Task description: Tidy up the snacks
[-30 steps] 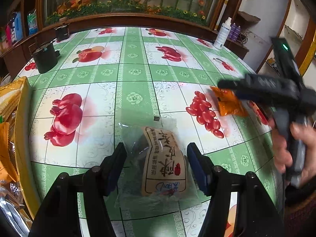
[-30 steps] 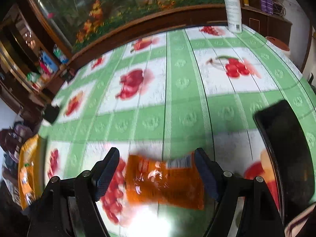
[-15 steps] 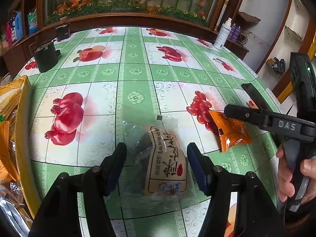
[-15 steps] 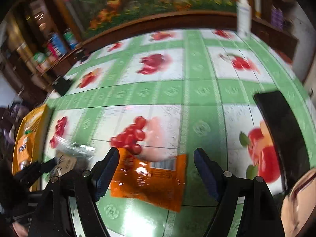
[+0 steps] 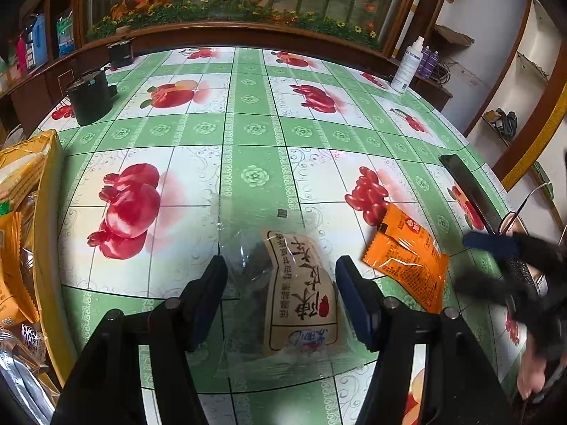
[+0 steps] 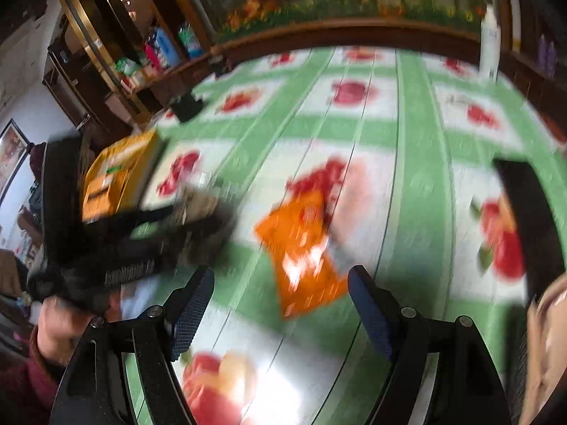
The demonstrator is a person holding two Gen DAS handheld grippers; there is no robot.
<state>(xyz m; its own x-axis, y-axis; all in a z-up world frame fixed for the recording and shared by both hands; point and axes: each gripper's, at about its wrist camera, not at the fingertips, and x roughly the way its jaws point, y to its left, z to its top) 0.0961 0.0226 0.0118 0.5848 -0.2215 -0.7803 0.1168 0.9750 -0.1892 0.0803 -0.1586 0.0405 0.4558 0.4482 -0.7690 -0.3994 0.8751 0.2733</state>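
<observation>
A clear snack bag with a tan label (image 5: pixel 297 283) lies on the green fruit-print tablecloth (image 5: pixel 248 131), between the open fingers of my left gripper (image 5: pixel 281 276). An orange snack packet (image 5: pixel 407 255) lies flat to its right; it also shows, blurred, in the right wrist view (image 6: pixel 304 248). My right gripper (image 6: pixel 280 294) is open and empty, just short of the orange packet. It appears blurred at the right edge of the left wrist view (image 5: pixel 510 265). The left gripper shows blurred in the right wrist view (image 6: pixel 141 237).
A yellow box of snack packs (image 5: pixel 21 233) stands at the table's left edge, also in the right wrist view (image 6: pixel 117 177). A black phone (image 5: pixel 471 191) lies at the right. A black pot (image 5: pixel 88 95) and a white spray bottle (image 5: pixel 407 67) stand at the back.
The right gripper let go of the orange packet, which now lies on the table, and pulled back toward the near right. The left gripper and the clear bag have not moved.
</observation>
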